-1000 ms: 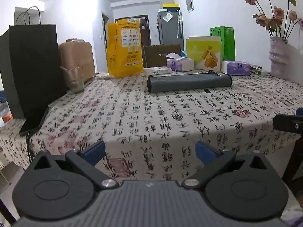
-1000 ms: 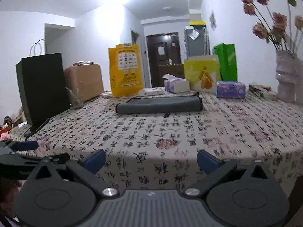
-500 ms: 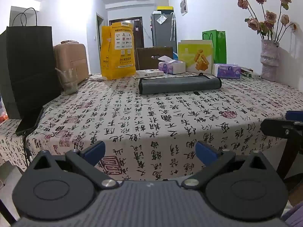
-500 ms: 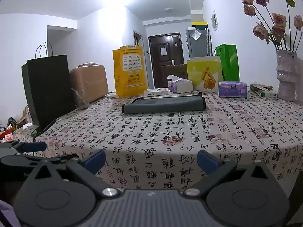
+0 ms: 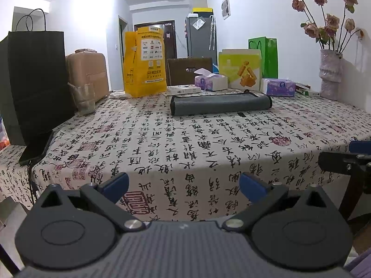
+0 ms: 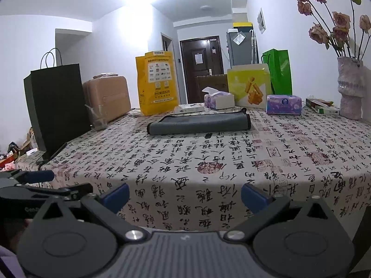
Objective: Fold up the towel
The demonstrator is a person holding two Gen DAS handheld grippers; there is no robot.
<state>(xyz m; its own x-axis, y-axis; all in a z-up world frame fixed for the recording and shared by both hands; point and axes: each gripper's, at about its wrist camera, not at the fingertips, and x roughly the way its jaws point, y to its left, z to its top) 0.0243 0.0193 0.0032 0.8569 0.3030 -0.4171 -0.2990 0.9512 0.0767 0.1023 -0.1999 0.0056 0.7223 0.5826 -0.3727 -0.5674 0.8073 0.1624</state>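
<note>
Left gripper [image 5: 183, 183] jaws wide apart, empty; right gripper [image 6: 185, 194] likewise; grey towel [image 5: 220, 103] lies folded on far tablecloth [image 5: 185, 143], well apart

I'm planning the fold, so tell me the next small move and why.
Probably bring both grippers forward over the table toward the grey towel. The left gripper and right gripper are open, empty and back at the near edge, while the towel lies across the far side, untouched.
</note>
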